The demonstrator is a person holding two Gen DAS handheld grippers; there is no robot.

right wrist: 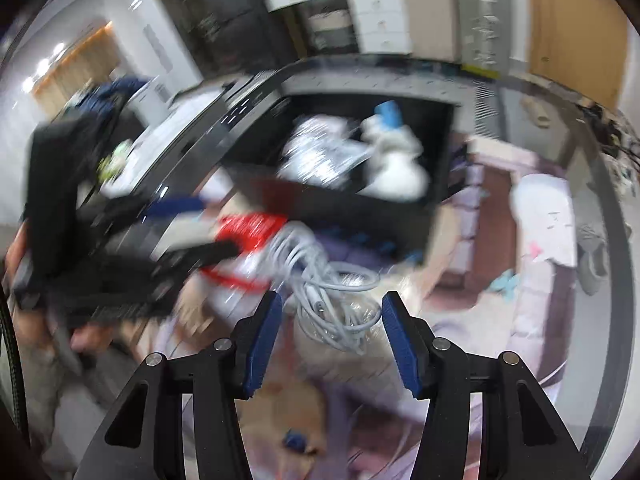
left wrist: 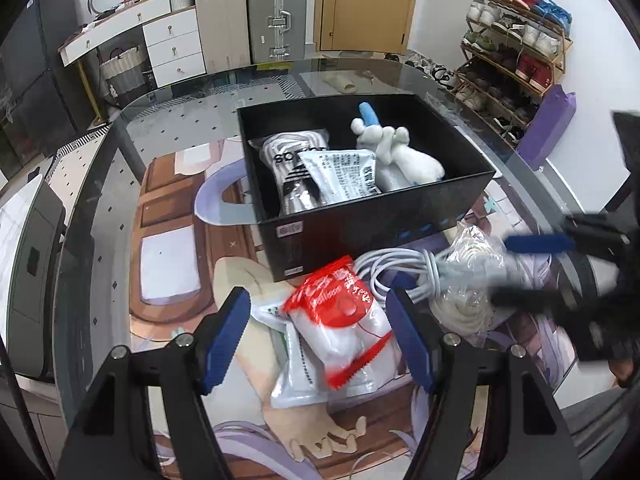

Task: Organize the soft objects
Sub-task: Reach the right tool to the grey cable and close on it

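A black box sits on the glass table and holds a white plush toy, a bagged white item with black print and a grey pouch. In front of it lie a red-and-white packet, a coiled white cable and a clear bag of white rope. My left gripper is open, its jaws on either side of the red-and-white packet. My right gripper is open just above the cable and rope bag; it shows blurred in the left wrist view.
A printed mat covers the glass table. Suitcases, a white drawer unit and a shoe rack stand beyond the table. The right wrist view is motion-blurred.
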